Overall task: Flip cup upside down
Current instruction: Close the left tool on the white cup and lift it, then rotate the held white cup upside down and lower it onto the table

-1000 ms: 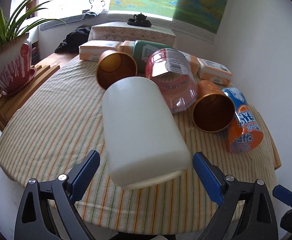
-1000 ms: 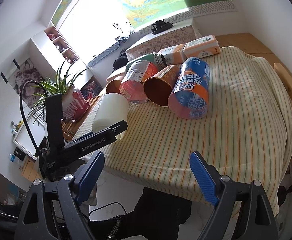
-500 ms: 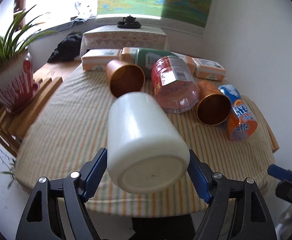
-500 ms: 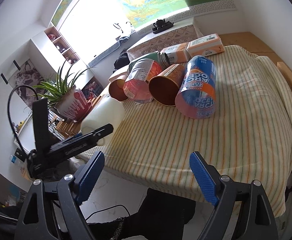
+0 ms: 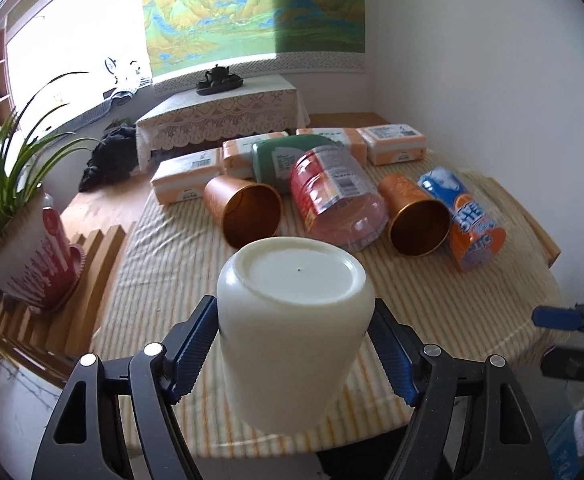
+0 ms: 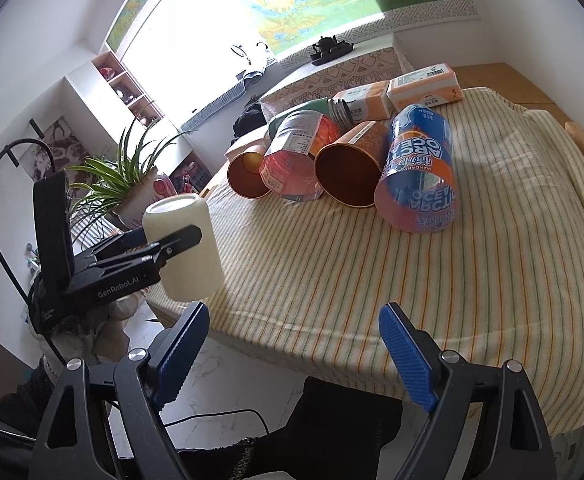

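My left gripper [image 5: 294, 344] is shut on a white cup [image 5: 294, 320]. It holds the cup base up and mouth down, just above the near edge of the striped tablecloth [image 5: 163, 256]. The right wrist view shows the same cup [image 6: 187, 248] clamped in the left gripper [image 6: 159, 240] at the table's left corner. My right gripper [image 6: 294, 352] is open and empty, in front of the table's near edge; one of its fingertips [image 5: 556, 317] shows at the right of the left wrist view.
Two copper cups [image 5: 247, 212] [image 5: 418, 216], a red bottle [image 5: 336, 196] and an orange-blue bottle [image 5: 464, 220] lie on their sides mid-table. Tissue packs [image 5: 394, 144] and a green bottle [image 5: 279, 160] lie behind. A potted plant [image 5: 23, 248] stands at the left.
The left gripper closed on the lying white cup, lifted it and turned it until its base faces up. The right gripper stayed open and barely moved.
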{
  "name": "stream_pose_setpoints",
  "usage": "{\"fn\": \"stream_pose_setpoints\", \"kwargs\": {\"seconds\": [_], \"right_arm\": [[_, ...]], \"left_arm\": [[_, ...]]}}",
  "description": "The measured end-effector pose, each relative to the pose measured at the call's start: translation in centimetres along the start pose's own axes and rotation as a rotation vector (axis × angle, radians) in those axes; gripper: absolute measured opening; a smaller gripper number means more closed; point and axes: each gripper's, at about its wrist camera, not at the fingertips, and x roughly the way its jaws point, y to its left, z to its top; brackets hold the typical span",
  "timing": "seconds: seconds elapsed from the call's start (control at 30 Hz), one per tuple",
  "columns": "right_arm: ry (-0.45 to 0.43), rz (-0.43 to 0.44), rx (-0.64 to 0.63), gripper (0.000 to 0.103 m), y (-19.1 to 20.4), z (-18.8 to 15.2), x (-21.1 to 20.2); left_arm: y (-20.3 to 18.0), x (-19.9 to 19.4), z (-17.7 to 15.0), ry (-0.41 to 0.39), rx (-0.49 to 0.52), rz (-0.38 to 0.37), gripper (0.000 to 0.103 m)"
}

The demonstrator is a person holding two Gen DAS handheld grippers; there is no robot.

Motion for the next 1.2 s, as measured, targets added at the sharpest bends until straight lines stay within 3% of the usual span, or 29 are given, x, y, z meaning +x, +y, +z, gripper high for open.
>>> {"fn": "stream_pose_setpoints", "kwargs": {"seconds": [0.37,0.93,1.2], "right_arm": [[-0.024,-0.067,0.007,0.084,-0.3,-0.1,-0.2],[-0.280,-0.371,-0.106,0.084,2.1,0.0,-0.9],[-0.310,-0.385,-0.072,0.084,2.2,-0.2,-0.6]], "left_arm": [[-1.7,1.7,1.5,-0.046,-0.085,-0.126,0.078],[-1.8,3.0,1.1,-0.083,-0.080,-0.123,0.078],[-2.0,3.9,1.3,-0.094,-0.078,-0.150,0.078]]}}
